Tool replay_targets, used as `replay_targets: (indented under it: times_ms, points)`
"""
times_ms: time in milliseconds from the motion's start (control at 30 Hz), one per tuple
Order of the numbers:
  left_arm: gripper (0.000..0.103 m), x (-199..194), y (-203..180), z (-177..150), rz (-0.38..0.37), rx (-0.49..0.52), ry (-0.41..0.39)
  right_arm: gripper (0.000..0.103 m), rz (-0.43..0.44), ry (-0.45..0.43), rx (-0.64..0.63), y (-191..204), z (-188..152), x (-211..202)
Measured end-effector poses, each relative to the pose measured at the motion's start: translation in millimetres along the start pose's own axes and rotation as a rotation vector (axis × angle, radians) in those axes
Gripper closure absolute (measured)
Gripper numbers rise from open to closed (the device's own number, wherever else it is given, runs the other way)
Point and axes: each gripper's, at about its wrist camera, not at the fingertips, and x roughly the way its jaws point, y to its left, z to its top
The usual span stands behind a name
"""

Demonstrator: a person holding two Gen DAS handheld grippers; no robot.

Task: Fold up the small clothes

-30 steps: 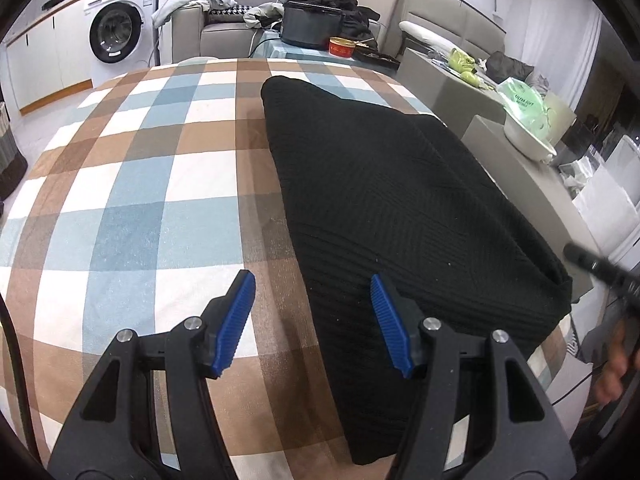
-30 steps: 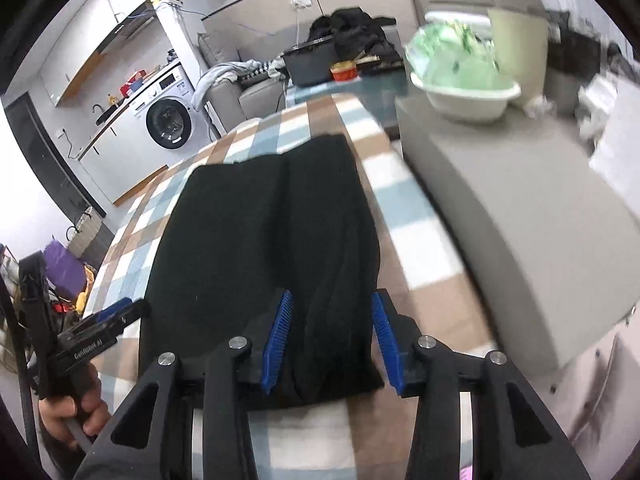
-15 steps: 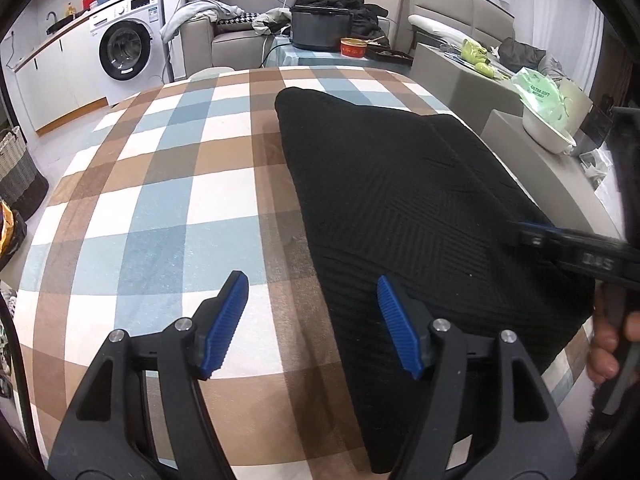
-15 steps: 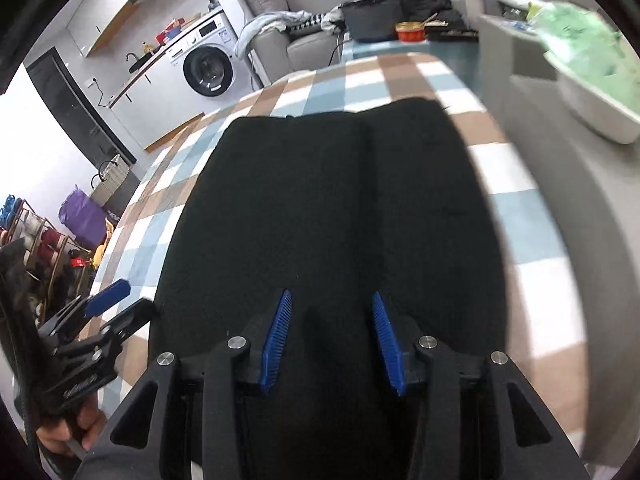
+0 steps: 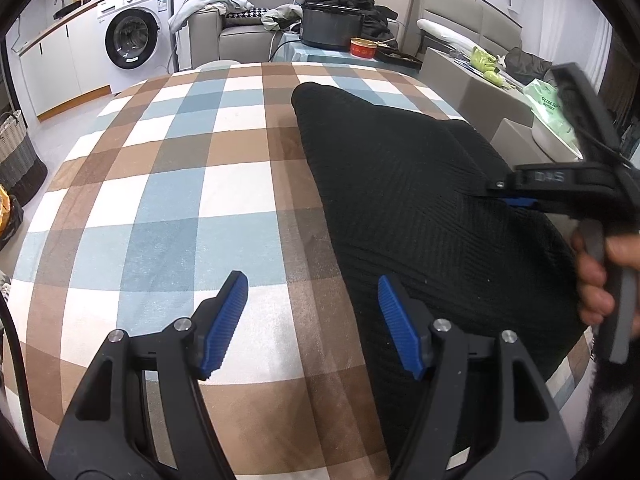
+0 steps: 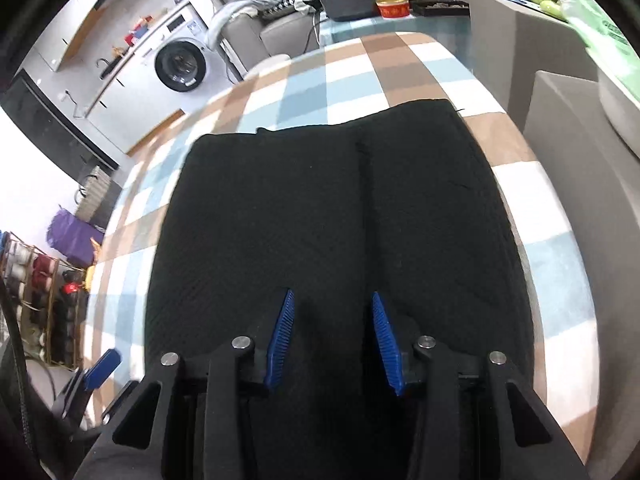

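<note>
A black knit garment (image 5: 420,200) lies folded lengthwise on the checked tablecloth (image 5: 168,208), towards its right side. My left gripper (image 5: 312,292) hovers open over the garment's near left edge, one pad over the cloth and one over the knit, holding nothing. My right gripper (image 6: 333,300) points down onto the middle of the garment (image 6: 320,208). Its jaws are closing with black fabric lying between the pads, and a gap still shows. In the left wrist view the right gripper (image 5: 508,196) rests on the knit, held by a hand (image 5: 592,280). The left gripper's blue tip (image 6: 102,368) shows at the lower left.
Grey side tables (image 5: 480,92) stand along the table's right edge, one carrying a white bowl with a green bag (image 5: 548,120). Behind are a sofa, a black pot (image 5: 332,28), a red tin (image 5: 364,46) and a washing machine (image 5: 132,46). A wicker basket (image 5: 16,152) and shoe rack (image 6: 36,300) stand to the left.
My right gripper has swung from the garment's near right edge leftwards over its middle, and its jaws have narrowed. The left gripper opened a little wider and stayed about where it was.
</note>
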Motion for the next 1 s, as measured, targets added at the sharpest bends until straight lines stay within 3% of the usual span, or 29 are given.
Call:
replay_targets:
  times_ms: [67,133,300,400,567,600,733,833,1000]
  points:
    - [0.038,1.4,1.6,0.6,-0.001,-0.003,0.000,0.091,-0.009,0.011,-0.036,4.5,3.7,6.9]
    - [0.038,1.9,4.3,1.9,-0.001,-0.010,-0.001,0.094,-0.004,-0.015,-0.078,9.8,3.4,0.0]
    - [0.038,-3.3,9.5,7.9,-0.026,-0.038,-0.020,0.095,-0.033,-0.188,-0.164,21.5,0.9,-62.8]
    - [0.037,-2.7,5.2,10.2,-0.034,-0.030,-0.024,0.095,-0.118,-0.189,-0.170,13.9,1.4,-66.5]
    - [0.037,7.1,-6.9,8.3,-0.047,-0.009,0.006,0.090,-0.157,-0.007,-0.108,-14.9,4.7,-12.5]
    - [0.037,7.5,-8.7,7.3,-0.045,-0.002,0.007,0.089,-0.136,-0.010,-0.091,-18.4,3.5,-14.3]
    - [0.037,10.8,-10.5,4.0,-0.046,-0.007,0.021,0.061,-0.077,-0.058,-0.093,-24.1,-17.1,-47.1]
    - [0.037,9.4,-9.8,3.2,-0.047,-0.013,0.029,0.059,-0.006,-0.038,-0.091,-29.7,-41.7,-59.9]
    - [0.037,-9.5,-5.5,8.8,-0.079,-0.037,-0.024,0.060,0.060,-0.002,-0.115,-26.7,-72.0,-63.8]
